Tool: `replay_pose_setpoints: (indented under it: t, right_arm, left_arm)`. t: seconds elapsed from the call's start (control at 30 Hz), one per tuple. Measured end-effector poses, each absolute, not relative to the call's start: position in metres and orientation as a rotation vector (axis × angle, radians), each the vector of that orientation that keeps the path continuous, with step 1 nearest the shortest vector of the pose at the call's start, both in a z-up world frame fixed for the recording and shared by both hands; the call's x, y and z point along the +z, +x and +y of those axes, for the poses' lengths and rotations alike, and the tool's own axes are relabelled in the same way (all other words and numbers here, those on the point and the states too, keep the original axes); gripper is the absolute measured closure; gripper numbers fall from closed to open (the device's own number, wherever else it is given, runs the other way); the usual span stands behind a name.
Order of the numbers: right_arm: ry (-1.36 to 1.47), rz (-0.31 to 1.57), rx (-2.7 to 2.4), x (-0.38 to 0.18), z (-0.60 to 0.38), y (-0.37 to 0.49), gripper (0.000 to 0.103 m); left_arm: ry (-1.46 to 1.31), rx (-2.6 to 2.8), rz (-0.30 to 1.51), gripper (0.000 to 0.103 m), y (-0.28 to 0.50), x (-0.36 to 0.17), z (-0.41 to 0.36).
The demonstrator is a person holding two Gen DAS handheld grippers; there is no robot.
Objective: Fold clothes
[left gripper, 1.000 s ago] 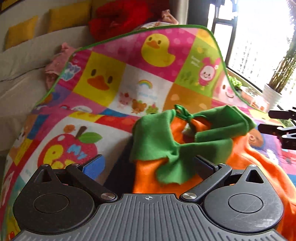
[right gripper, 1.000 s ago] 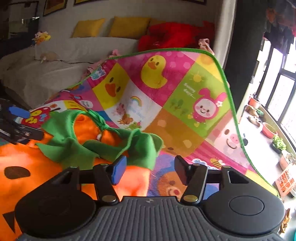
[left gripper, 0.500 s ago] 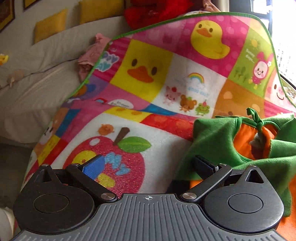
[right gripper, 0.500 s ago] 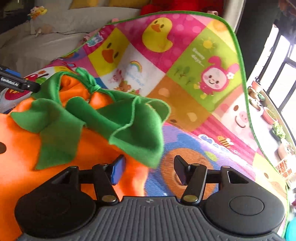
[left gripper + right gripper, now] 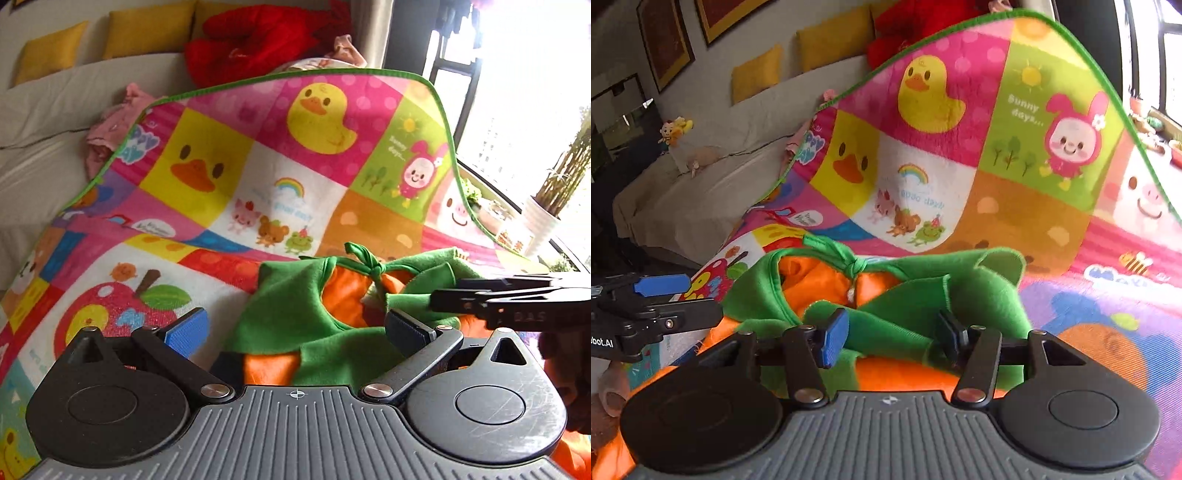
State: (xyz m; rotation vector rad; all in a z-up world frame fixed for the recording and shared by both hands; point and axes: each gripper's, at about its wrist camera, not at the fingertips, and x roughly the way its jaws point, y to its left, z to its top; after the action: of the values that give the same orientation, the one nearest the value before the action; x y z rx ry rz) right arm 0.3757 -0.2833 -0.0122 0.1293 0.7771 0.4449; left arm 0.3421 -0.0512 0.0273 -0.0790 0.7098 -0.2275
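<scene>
An orange pumpkin costume (image 5: 345, 295) with a green leaf collar (image 5: 288, 314) and a knotted tie (image 5: 855, 264) lies on a colourful cartoon play mat (image 5: 207, 173). My left gripper (image 5: 295, 328) is open wide, low over the left part of the collar, and nothing touches its pads. It also shows at the left edge of the right wrist view, left gripper (image 5: 676, 299). My right gripper (image 5: 892, 334) is down on the collar's right flap (image 5: 960, 291). Its jaws are closing with green fabric between them, and a gap still shows at the pads. From the side, the right gripper (image 5: 447, 295) reaches the flap.
The mat's far half slopes up against a beige sofa (image 5: 44, 110) with yellow cushions (image 5: 147, 33), a red plush (image 5: 255, 40) and a pink garment (image 5: 110, 129). A window and a white plant pot (image 5: 543, 225) stand at the right. A small toy (image 5: 674, 129) sits on the sofa.
The left wrist view swung away left, then back onto the collar. My right gripper rolled, dropped and moved in onto the green flap, its jaws narrowing. It now shows close at the left view's right edge.
</scene>
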Motion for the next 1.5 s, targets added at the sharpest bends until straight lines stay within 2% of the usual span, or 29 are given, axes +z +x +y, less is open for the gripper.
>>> replay_pose_setpoints:
  t: [0.03, 0.2, 0.37, 0.67, 0.8, 0.93, 1.0, 1.03, 1.07, 1.2, 1.37, 1.5]
  right_arm:
    - [0.148, 0.778, 0.510, -0.012, -0.281, 0.371, 0.059]
    - [-0.027, 0.771, 0.795, 0.005, -0.266, 0.318, 0.060]
    - [-0.215, 0.819, 0.729, 0.006, -0.275, 0.281, 0.060]
    - [0.097, 0.706, 0.533, 0.027, -0.307, 0.332, 0.062]
    - [0.074, 0.758, 0.477, 0.001, -0.290, 0.359, 0.064]
    - [0.036, 0.847, 0.421, -0.029, -0.278, 0.375, 0.080]
    - [0.022, 0.821, 0.430, -0.025, -0.280, 0.369, 0.090]
    - [0.015, 0.807, 0.435, -0.022, -0.280, 0.366, 0.099]
    - [0.000, 0.786, 0.443, -0.015, -0.281, 0.360, 0.102]
    - [-0.061, 0.705, 0.474, 0.011, -0.284, 0.338, 0.103]
    - [-0.177, 0.725, 0.519, 0.017, -0.288, 0.304, 0.103]
    - [-0.272, 0.791, 0.532, -0.001, -0.293, 0.279, 0.103]
  left_arm:
    - [-0.082, -0.225, 0.711, 0.000, 0.342, 0.027, -0.050]
    - [-0.104, -0.191, 0.690, 0.000, 0.342, 0.030, -0.036]
    - [-0.164, -0.196, 0.686, 0.000, 0.343, 0.031, -0.029]
    - [-0.144, -0.388, 0.747, 0.000, 0.325, 0.016, -0.065]
    - [-0.134, -0.390, 0.757, 0.000, 0.318, 0.013, -0.069]
    - [-0.143, -0.361, 0.752, 0.000, 0.318, 0.015, -0.060]
    - [-0.150, -0.344, 0.752, 0.000, 0.320, 0.016, -0.055]
    - [-0.154, -0.335, 0.752, 0.000, 0.320, 0.016, -0.052]
    - [-0.158, -0.329, 0.752, 0.000, 0.321, 0.016, -0.051]
    - [-0.164, -0.324, 0.752, 0.000, 0.322, 0.016, -0.051]
    - [-0.168, -0.321, 0.753, 0.000, 0.323, 0.015, -0.052]
    - [-0.171, -0.310, 0.759, 0.000, 0.323, 0.013, -0.052]
